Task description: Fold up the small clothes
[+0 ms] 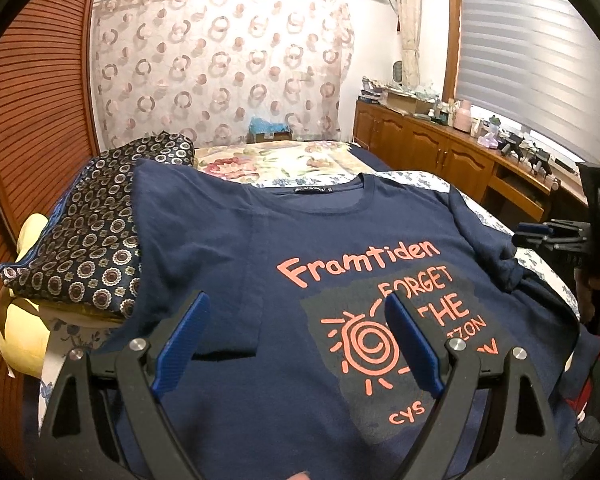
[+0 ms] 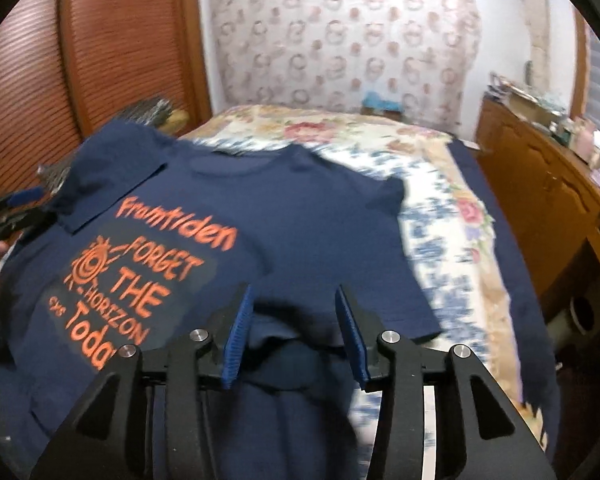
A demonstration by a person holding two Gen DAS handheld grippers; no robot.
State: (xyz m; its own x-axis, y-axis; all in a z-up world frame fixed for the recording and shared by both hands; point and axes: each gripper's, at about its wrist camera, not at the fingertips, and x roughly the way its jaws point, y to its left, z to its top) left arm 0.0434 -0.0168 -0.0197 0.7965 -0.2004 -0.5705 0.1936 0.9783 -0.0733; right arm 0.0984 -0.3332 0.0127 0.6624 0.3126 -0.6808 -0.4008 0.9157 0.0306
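I see a navy blue cotton T-shirt (image 1: 228, 240) with an orange "Framtiden" print spread face up on the floral-patterned bedspread (image 1: 300, 156), its collar pointing toward the far end of the bed. One sleeve is already folded in over the chest, on the side next to the folded dark patterned cloth with ring motifs (image 1: 88, 240) — that cloth lies just beside the shirt, on a pale yellow pillow (image 1: 24, 320).

My left gripper (image 1: 296, 340) hovers over the lower half of the shirt, blue pads spread wide, straddling the printed sun spiral with nothing between them. My right gripper (image 2: 296, 332) sits at the opposite edge of the shirt, near the hem; its pads are also apart, with a bunched ridge of navy fabric lying in the gap. The right wrist view is blurred, so I cannot tell whether the pads touch that fabric — they do not look closed on it.

Beyond the shirt, past the bedspread, a curtain with pink ring patterns (image 1: 220, 60) hangs on the wall, and a wooden sideboard with cluttered top (image 1: 440, 144) stands off the shirt's unfolded-sleeve side.
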